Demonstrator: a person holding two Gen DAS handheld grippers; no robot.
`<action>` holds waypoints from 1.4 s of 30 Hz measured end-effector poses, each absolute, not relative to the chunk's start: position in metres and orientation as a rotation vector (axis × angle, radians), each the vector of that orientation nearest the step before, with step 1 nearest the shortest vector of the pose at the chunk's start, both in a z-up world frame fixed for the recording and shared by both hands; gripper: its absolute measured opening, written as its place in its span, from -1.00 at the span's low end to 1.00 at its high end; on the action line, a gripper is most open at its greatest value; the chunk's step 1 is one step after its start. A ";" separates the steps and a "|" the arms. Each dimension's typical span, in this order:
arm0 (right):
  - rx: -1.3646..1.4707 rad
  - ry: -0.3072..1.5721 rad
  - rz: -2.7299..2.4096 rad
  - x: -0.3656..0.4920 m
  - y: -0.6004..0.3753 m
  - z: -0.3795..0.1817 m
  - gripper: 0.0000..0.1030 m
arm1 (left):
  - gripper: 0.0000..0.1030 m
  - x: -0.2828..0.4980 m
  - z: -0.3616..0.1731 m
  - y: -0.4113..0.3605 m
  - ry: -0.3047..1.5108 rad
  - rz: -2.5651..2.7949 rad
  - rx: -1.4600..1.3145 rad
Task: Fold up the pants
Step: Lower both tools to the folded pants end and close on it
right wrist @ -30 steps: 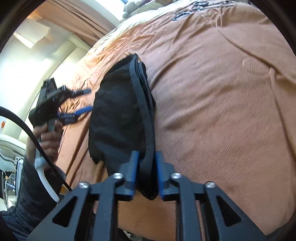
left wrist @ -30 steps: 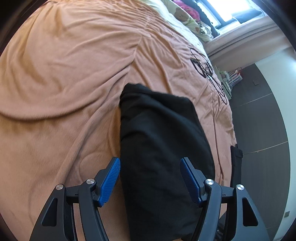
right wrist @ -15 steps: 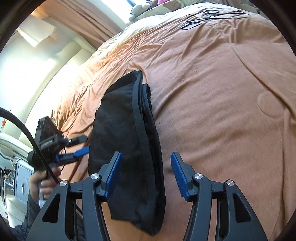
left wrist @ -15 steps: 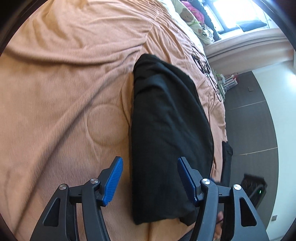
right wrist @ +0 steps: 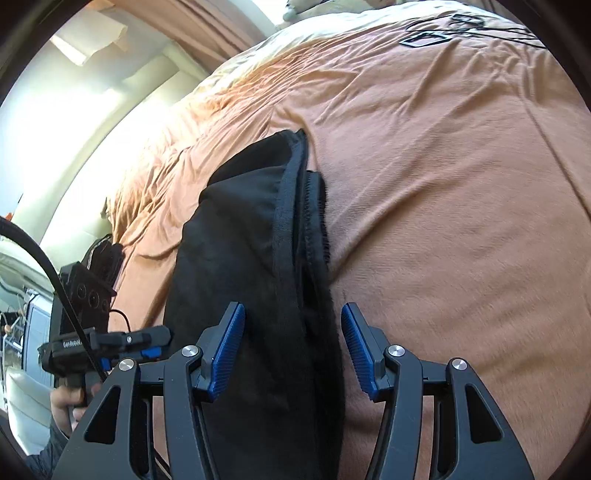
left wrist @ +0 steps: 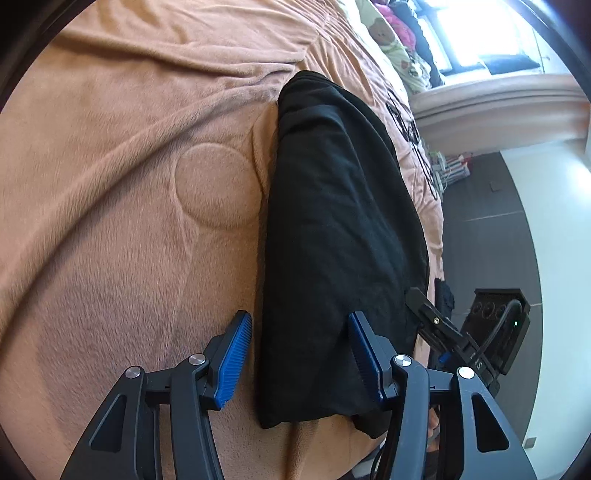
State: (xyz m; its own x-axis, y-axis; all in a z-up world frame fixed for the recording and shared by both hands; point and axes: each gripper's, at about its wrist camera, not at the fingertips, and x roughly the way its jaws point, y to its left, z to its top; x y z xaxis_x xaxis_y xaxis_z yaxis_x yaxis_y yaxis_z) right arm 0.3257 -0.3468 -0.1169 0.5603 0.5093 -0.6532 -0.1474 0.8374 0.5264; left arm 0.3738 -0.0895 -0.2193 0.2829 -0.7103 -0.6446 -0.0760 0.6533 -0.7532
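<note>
The black pants (left wrist: 332, 229) lie folded in a compact bundle on the orange blanket (left wrist: 122, 221). My left gripper (left wrist: 301, 354) is open, its blue pads on either side of the bundle's near end, holding nothing. My right gripper (right wrist: 293, 350) is open too, straddling the layered waistband edge of the pants (right wrist: 258, 266). The left gripper also shows in the right wrist view (right wrist: 110, 343), at the far side of the bundle. The right gripper shows in the left wrist view (left wrist: 439, 328), past the bundle's right edge.
The blanket (right wrist: 443, 184) covers the whole bed and has black line drawings (right wrist: 458, 29) near the far end. A patterned pillow (left wrist: 391, 40) lies by the window. Dark floor (left wrist: 491, 229) runs beside the bed, with a black box (left wrist: 498, 317) on it.
My right gripper opened and let go of the pants' edge, then backed off. My left gripper stayed open and drew back toward the bundle's near end. The bundle now lies flat.
</note>
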 end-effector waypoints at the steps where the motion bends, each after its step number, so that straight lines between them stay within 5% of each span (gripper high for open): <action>1: 0.443 0.905 0.411 0.329 -0.345 -0.119 0.02 | 0.10 0.371 -0.220 -0.089 1.224 -0.488 -0.783; 6: 0.426 0.930 0.420 0.339 -0.338 -0.126 0.02 | 0.01 0.366 -0.225 -0.085 1.206 -0.492 -0.826; 11: 0.383 0.924 0.423 0.337 -0.332 -0.122 -0.21 | -0.60 0.362 -0.225 -0.086 1.208 -0.480 -0.812; 14: 0.355 0.920 0.418 0.334 -0.328 -0.119 -0.28 | -0.70 0.360 -0.219 -0.082 1.199 -0.487 -0.815; 36: 0.400 0.987 0.495 0.318 -0.283 -0.119 -0.43 | -0.70 0.338 -0.193 -0.036 1.254 -0.493 -0.682; 42: 0.419 1.009 0.474 0.321 -0.285 -0.118 -0.34 | -0.26 0.346 -0.201 -0.029 1.276 -0.456 -0.638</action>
State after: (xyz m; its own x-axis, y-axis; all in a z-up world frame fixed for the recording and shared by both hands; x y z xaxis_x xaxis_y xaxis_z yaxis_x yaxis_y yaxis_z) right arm 0.3214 -0.2852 -0.1183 0.4489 0.5574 -0.6984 -0.1827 0.8223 0.5389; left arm 0.3459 -0.0289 -0.2008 0.2412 -0.6402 -0.7294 -0.0327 0.7458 -0.6654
